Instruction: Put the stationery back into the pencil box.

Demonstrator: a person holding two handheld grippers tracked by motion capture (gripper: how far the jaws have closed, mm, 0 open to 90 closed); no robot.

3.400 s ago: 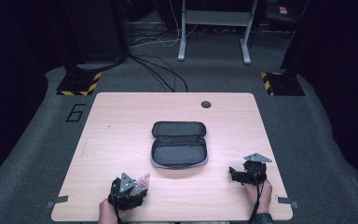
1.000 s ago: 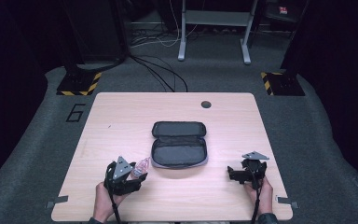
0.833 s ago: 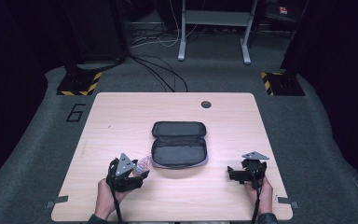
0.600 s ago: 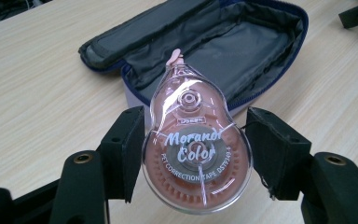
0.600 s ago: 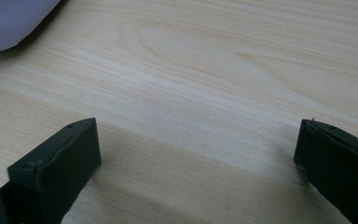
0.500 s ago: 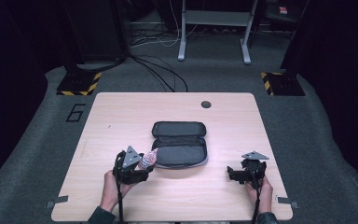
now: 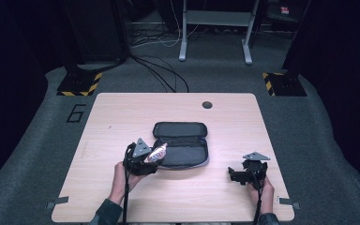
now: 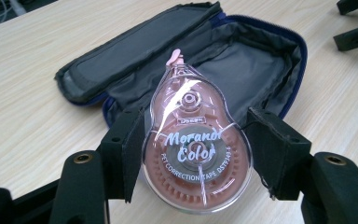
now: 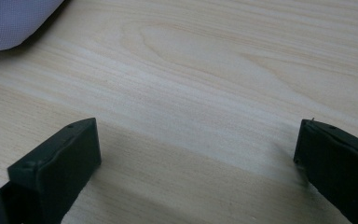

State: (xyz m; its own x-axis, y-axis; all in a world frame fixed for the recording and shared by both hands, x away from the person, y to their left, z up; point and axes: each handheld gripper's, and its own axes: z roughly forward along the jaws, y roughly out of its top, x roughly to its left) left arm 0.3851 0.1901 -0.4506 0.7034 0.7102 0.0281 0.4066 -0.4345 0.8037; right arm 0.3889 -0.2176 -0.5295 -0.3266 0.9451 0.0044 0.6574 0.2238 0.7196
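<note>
Pale wood-grain laminate is covering the table (image 7: 178,117), which is standing on grey carpet with a small round hole (image 7: 207,104) near its far edge. At the table's centre a dark zippered pouch (image 7: 182,147) is lying fully open, its lid flap folded back toward the far side and its soft grey lining facing up; in the left gripper view the pouch (image 8: 242,60) is showing a blue zip edge along its rim.

The left gripper (image 7: 150,157) is sitting just beside the pouch's near-left corner, held in the person's left hand (image 7: 121,176). Its two black jaws are pinching a pink, teardrop-shaped correction tape dispenser (image 8: 196,149) by its wide sides, the clear shell printed "Morandi Color" and the narrow tip pointing out over the pouch lining. From the high view the dispenser (image 7: 157,152) is overlapping the pouch's left edge; whether it is touching the lining cannot be told.

The right gripper (image 7: 234,174) is resting low over bare tabletop, well apart from the pouch on its right, in the person's right hand (image 7: 264,187). In the right gripper view its jaws are standing spread wide with nothing but wood between them (image 9: 200,144).
</note>
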